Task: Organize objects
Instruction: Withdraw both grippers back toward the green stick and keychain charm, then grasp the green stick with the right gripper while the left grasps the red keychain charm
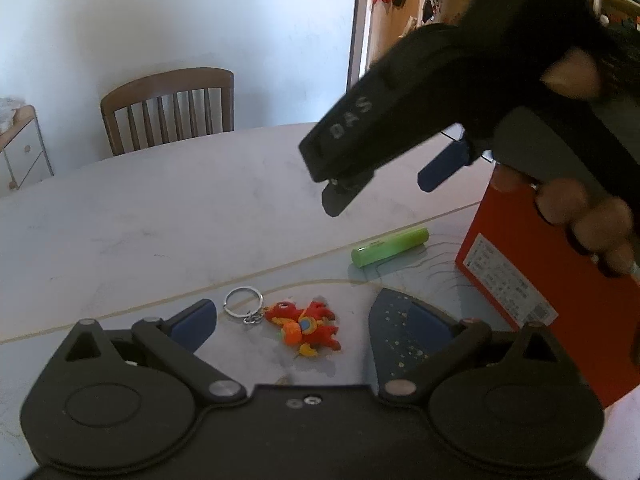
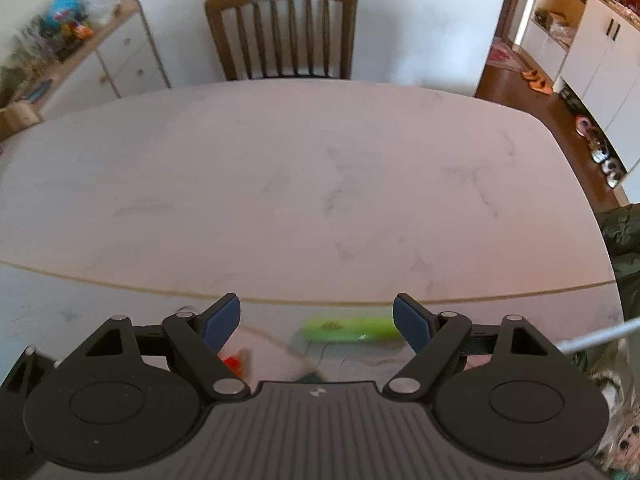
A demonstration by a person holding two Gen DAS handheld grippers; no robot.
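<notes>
Pale marble bench [image 2: 320,184] fills both views, with little on it. Nearest, the left gripper [image 1: 294,322] hangs low over it, jaws spread wide and holding nothing; a red keychain [image 1: 304,328] lies flat between them, its ring [image 1: 242,300] to the left. Just right stands a red box [image 1: 540,280], its inside not visible, so whether anything is already stowed cannot be told. Farther on, a green tube [image 1: 390,247] lies on its side, loose on the bench. Above it the right gripper [image 1: 380,188] is also wide and empty; its own blurred view shows the tube between its jaws. Beyond the bench stands a wooden chair [image 2: 282,30] against the wall.

Sorting looks barely begun: both the keychain and tube are still out, neither gripped. If the box is the target, both pickups and placings remain.
</notes>
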